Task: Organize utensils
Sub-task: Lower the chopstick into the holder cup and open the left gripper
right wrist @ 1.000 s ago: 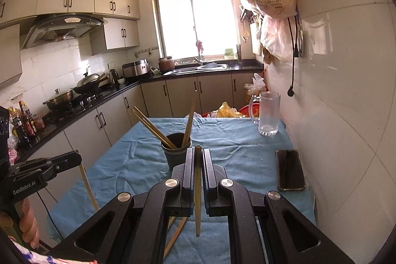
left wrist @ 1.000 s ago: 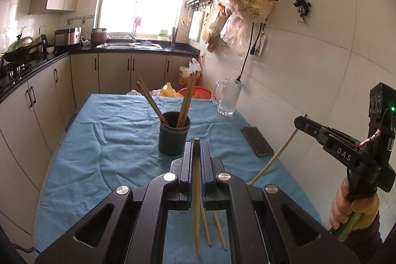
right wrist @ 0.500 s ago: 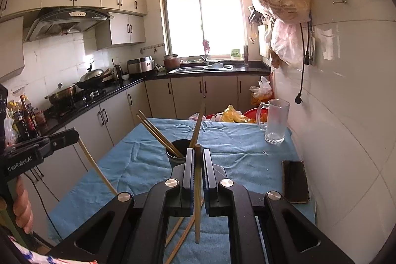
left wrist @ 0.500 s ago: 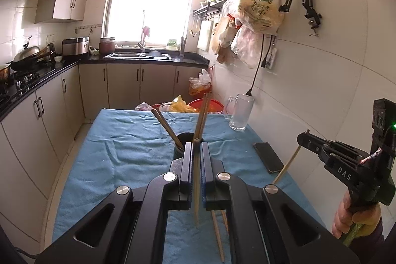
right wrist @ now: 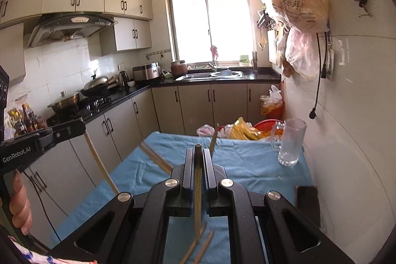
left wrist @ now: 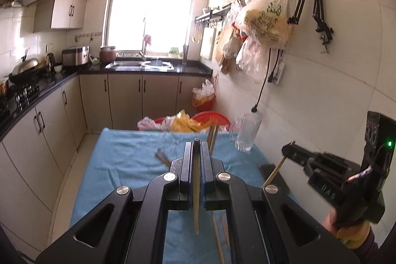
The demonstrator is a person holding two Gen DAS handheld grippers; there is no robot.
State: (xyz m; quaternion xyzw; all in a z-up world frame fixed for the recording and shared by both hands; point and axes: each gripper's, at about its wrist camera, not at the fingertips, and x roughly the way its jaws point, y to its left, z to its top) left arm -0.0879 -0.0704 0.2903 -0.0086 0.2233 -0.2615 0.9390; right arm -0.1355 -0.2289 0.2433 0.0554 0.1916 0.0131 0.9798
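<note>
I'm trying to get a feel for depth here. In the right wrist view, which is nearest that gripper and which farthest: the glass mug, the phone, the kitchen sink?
From the right gripper:
1. Phone, on the table's right edge, close by.
2. Glass mug, farther along the right side.
3. Kitchen sink, under the window at the far end.

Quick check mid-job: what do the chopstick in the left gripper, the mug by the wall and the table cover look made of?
Chopstick: likely bamboo or wood, matte pale tan.
Mug: clear glass, see-through with a handle and thick base.
Table cover: blue cloth, soft and wrinkled, looks like towelling.
Left gripper is clamped on the chopstick.
</note>
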